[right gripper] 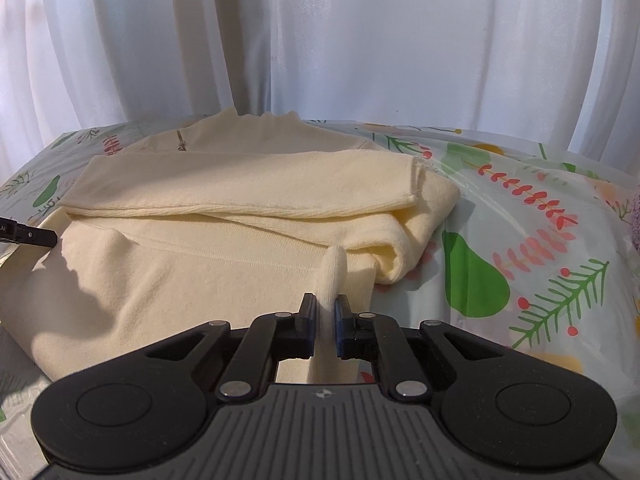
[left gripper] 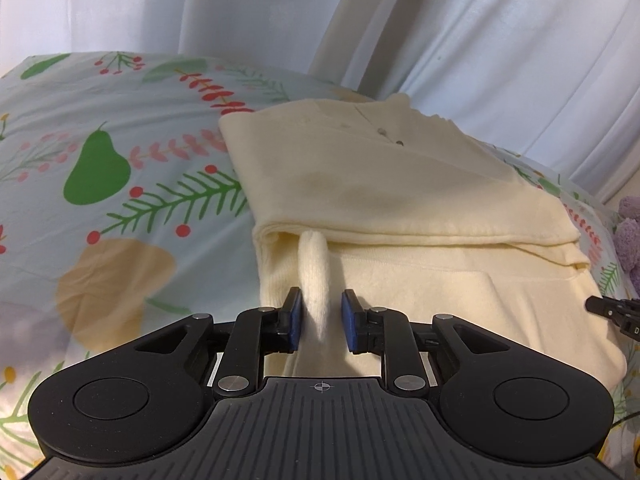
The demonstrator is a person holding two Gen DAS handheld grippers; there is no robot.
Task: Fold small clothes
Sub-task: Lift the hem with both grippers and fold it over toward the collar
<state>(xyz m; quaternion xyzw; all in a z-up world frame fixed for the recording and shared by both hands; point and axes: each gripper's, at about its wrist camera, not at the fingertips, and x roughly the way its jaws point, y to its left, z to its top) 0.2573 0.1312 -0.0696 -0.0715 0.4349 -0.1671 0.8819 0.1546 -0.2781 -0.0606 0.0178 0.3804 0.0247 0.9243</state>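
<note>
A cream knit sweater [left gripper: 400, 184] lies on a bed, its sleeves folded across the body; it also shows in the right wrist view [right gripper: 224, 200]. My left gripper [left gripper: 321, 312] sits at the sweater's near left hem. A pinched ridge of cream fabric [left gripper: 316, 276] stands between its blue pads, which are apart with a gap on the right side. My right gripper [right gripper: 325, 314] is shut on a ridge of the hem [right gripper: 332, 272] at the near right side. Each gripper's tip shows at the other view's edge [left gripper: 612, 312] [right gripper: 28, 234].
The bed has a pale sheet printed with green pears and red berry sprigs [left gripper: 100, 168] [right gripper: 520, 240]. White curtains [right gripper: 320, 40] hang close behind the bed. A purple fuzzy item [left gripper: 630, 232] lies at the bed's right edge.
</note>
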